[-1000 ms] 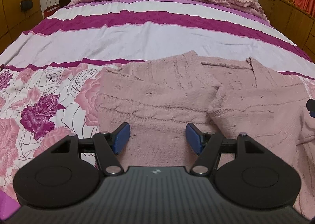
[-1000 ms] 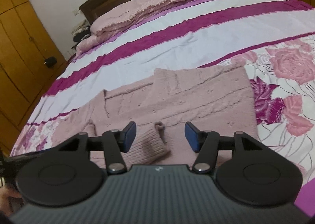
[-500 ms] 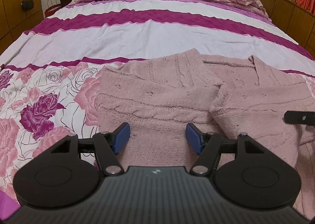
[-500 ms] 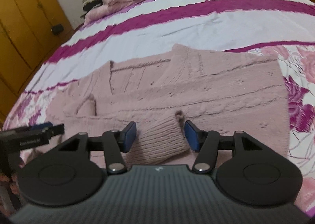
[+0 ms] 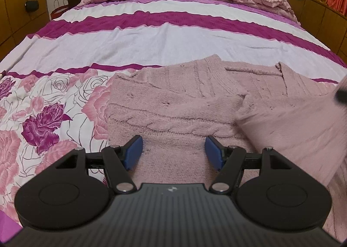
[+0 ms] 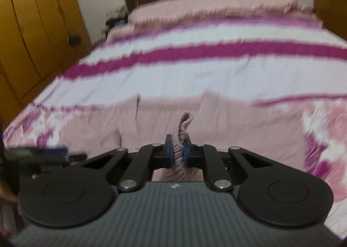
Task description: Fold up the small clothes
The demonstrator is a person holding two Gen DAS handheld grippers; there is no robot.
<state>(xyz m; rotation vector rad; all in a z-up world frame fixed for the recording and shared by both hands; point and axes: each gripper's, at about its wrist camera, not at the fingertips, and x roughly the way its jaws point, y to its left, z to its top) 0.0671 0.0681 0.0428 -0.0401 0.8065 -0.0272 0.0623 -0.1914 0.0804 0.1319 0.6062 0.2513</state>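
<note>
Over bedspread [image 5: 151,30], left gripper [image 5: 173,152] gapes above sweater [image 5: 173,103]; right gripper [image 6: 177,152] pinches its sleeve cuff [image 6: 183,129].

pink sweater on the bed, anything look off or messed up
Nothing damaged. The pink sweater lies flat on the bedspread, except one sleeve, which is raised off the body at the right. Its ribbed cuff sticks up twisted, pinched in the right tongs. The left tongs are open above the hem.
</note>
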